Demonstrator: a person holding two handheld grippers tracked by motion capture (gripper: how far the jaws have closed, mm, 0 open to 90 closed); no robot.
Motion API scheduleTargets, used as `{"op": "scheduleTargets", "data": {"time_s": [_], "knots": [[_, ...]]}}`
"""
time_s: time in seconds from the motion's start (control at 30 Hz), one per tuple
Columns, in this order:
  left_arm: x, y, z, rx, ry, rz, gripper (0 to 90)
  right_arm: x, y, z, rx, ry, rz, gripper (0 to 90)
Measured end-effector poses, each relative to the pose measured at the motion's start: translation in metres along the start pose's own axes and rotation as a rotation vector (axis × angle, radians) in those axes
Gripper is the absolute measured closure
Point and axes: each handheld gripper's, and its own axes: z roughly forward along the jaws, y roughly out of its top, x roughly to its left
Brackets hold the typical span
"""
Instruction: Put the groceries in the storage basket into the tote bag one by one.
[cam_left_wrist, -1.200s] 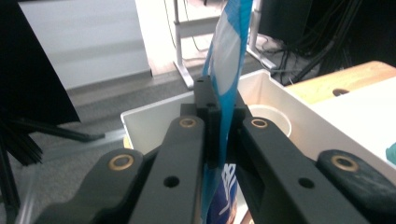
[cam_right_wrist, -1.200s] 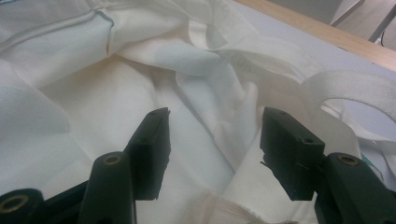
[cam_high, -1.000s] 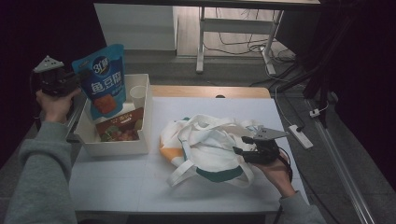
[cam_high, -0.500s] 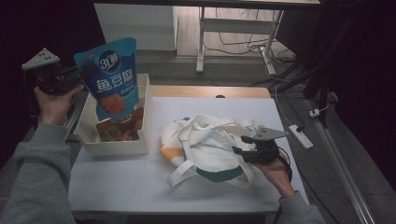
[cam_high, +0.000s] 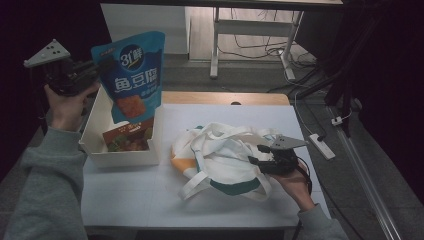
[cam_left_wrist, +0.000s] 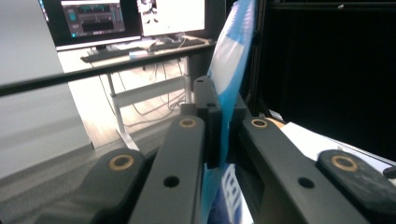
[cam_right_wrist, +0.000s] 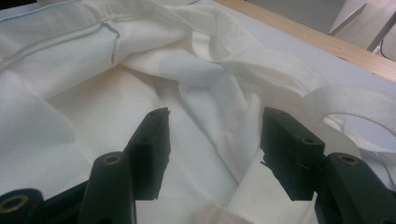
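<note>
Because the right hand-held gripper (cam_high: 261, 161) sits on the white cloth bag (cam_high: 225, 157) with its jaws wide apart, it probably means to pull the bag open. The bag lies crumpled on the counter (cam_high: 150, 200). Farther back, the left hand-held gripper (cam_high: 97, 67) pinches the blue snack pouch (cam_high: 131, 75) by its edge, lifted above the white box (cam_high: 95, 142), maybe to go in the bag.
</note>
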Motion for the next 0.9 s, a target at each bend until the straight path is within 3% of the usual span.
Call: {"op": "scheduleTargets", "data": {"time_s": [0.33,0.5,0.73,0.9], "knots": [[-0.029,-0.001,0.034,-0.023,-0.117,-0.012,89.6,0.001,0.011,0.000,-0.037,0.003,-0.008,42.5],[-0.041,-0.001,0.048,-0.028,-0.154,-0.012,89.7,0.001,0.022,-0.001,-0.072,0.003,-0.019,42.5],[-0.055,-0.004,0.061,-0.020,-0.198,-0.010,89.6,0.002,0.056,0.001,-0.169,0.033,-0.030,42.9],[-0.062,-0.008,0.069,-0.011,-0.224,-0.011,89.6,-0.001,0.088,0.012,-0.242,0.096,-0.029,42.6]]}}
